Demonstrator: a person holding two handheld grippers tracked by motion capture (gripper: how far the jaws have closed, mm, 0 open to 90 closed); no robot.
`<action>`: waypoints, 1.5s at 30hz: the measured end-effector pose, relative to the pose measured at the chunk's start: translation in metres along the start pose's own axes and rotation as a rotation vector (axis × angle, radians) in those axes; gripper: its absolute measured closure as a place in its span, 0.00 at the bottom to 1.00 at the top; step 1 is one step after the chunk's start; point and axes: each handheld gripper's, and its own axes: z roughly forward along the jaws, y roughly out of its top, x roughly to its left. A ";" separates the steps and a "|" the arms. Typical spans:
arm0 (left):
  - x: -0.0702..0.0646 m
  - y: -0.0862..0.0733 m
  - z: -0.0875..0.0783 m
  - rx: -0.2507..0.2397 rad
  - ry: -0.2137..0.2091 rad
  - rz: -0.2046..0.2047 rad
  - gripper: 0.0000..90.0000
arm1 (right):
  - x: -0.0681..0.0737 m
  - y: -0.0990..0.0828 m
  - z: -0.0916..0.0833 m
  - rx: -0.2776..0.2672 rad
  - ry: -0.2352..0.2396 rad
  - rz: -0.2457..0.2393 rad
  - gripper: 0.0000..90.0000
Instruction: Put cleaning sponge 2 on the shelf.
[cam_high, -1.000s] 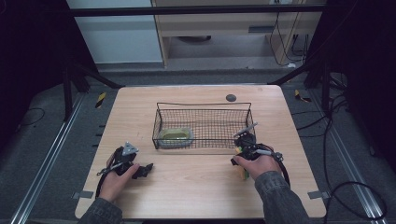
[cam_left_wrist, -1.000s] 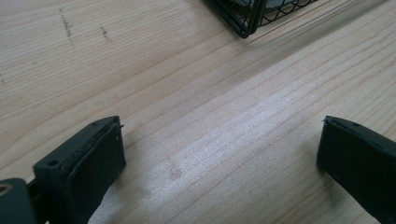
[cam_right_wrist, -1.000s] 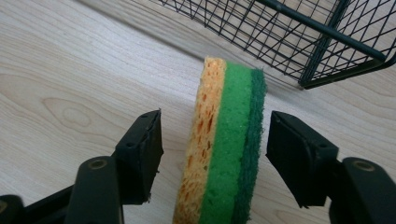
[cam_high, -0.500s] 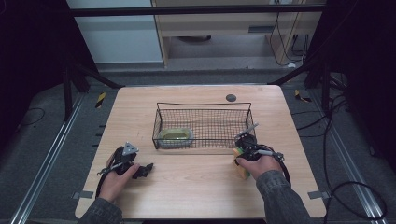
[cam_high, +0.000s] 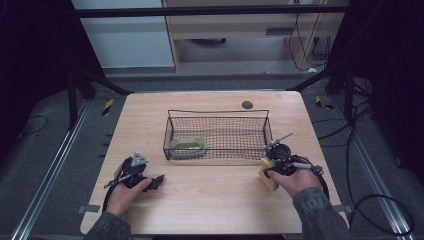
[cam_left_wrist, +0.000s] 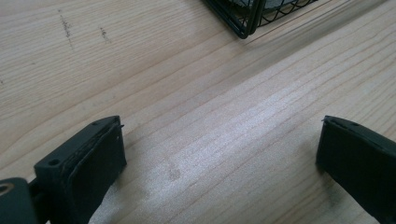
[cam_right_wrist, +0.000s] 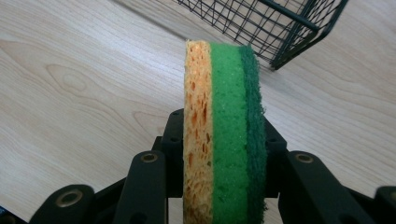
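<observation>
Holding: my right tool (cam_right_wrist: 224, 154) is clamped on the sponge (cam_right_wrist: 224, 135), just off the bench (cam_high: 210, 200) beside the basket (cam_high: 218, 135).
Left tool (cam_left_wrist: 219, 154): wide, empty.
Next: I'd clear the rim before lowering it in.
Risk: catching the wire.

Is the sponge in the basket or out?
Out. The right gripper pinches the sponge above the table, beside the wire basket.

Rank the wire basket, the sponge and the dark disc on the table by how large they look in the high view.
1. wire basket
2. sponge, clamped in the right gripper
3. dark disc
</observation>
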 end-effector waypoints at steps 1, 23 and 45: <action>0.000 0.000 0.000 -0.002 0.001 -0.001 0.00 | -0.002 -0.001 -0.001 0.005 0.000 0.001 0.71; -0.002 -0.001 0.002 -0.022 0.018 -0.021 0.00 | -0.061 0.000 -0.044 -0.087 -0.047 0.018 0.72; -0.004 -0.003 0.000 -0.022 0.036 -0.038 0.00 | -0.089 0.080 -0.079 -0.233 -0.142 -0.029 0.72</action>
